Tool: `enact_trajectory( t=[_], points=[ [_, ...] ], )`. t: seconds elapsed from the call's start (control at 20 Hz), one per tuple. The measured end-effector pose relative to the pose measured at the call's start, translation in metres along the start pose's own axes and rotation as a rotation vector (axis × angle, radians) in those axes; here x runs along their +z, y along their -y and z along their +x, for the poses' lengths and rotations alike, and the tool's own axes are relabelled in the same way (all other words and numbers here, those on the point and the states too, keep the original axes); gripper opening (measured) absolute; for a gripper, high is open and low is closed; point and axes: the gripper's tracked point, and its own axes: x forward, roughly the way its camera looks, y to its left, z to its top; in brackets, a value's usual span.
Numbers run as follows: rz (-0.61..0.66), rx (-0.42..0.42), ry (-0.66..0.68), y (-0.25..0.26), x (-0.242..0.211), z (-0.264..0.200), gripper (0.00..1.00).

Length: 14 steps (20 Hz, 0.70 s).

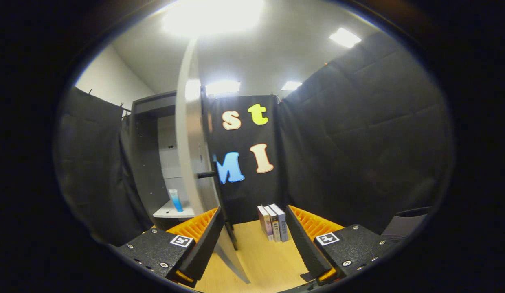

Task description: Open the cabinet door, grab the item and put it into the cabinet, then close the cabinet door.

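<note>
The cabinet door (191, 134) is standing open; the claw (254, 240) is hanging open and empty; small boxes (273, 221) are waiting on the table (256, 260) just ahead, still needing grabbing, shelving, then closing.

A cloth-walled recording booth (358, 134) (ceiling panel lights (344, 37)) holding a cabinet (148, 162).
</note>
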Motion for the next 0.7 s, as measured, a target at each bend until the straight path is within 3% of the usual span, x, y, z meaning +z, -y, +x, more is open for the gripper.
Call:
enact_trajectory(
  t=[0.35,0.55,0.7],
  points=[
    [-0.04,-0.072,-0.007,0.016,0.0,0.068,0.95],
    [-0.031,-0.07,-0.005,-0.001,-0.003,0.076,0.95],
    [-0.099,-0.051,0.014,-0.021,0.002,0.066,0.92]
  ],
)
